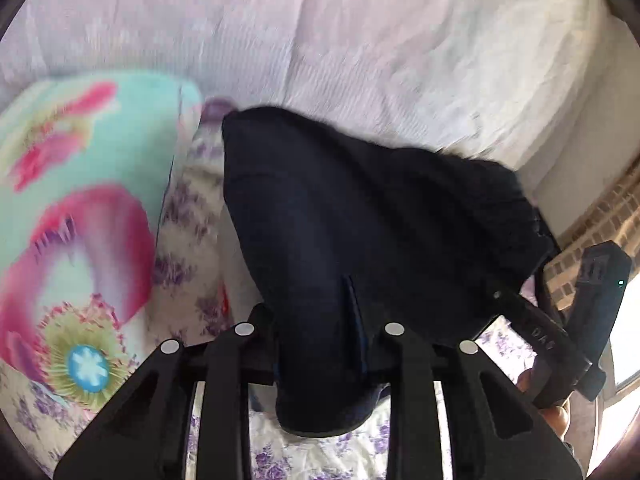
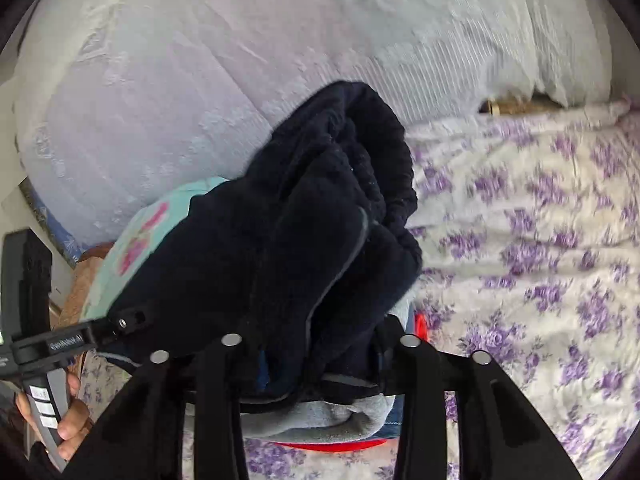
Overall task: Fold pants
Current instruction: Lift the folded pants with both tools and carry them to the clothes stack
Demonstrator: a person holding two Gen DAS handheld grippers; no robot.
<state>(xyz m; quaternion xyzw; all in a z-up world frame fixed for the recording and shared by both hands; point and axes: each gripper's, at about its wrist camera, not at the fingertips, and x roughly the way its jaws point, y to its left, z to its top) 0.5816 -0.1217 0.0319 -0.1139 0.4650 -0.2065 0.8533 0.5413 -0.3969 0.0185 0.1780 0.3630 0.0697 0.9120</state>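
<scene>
The dark navy pants [image 1: 360,216] hang bunched between my two grippers above the bed. My left gripper [image 1: 320,344] is shut on one end of them; the cloth drapes over and hides its fingertips. My right gripper [image 2: 316,352] is shut on the other end, where the pants [image 2: 320,216] bulge up in thick folds with a ribbed cuff or waistband at the top. The right gripper also shows in the left wrist view [image 1: 520,300], clamped on the cloth's right edge. The left gripper shows in the right wrist view [image 2: 120,324], clamped on the left edge.
A floral purple-and-white bedsheet [image 2: 540,260] covers the bed. A teal and pink flowered pillow [image 1: 80,208] lies at the left. A pale lilac quilt [image 1: 320,40] is bunched behind. Grey and red folded clothes [image 2: 332,424] lie under the right gripper. A brick wall [image 1: 600,216] stands at the right.
</scene>
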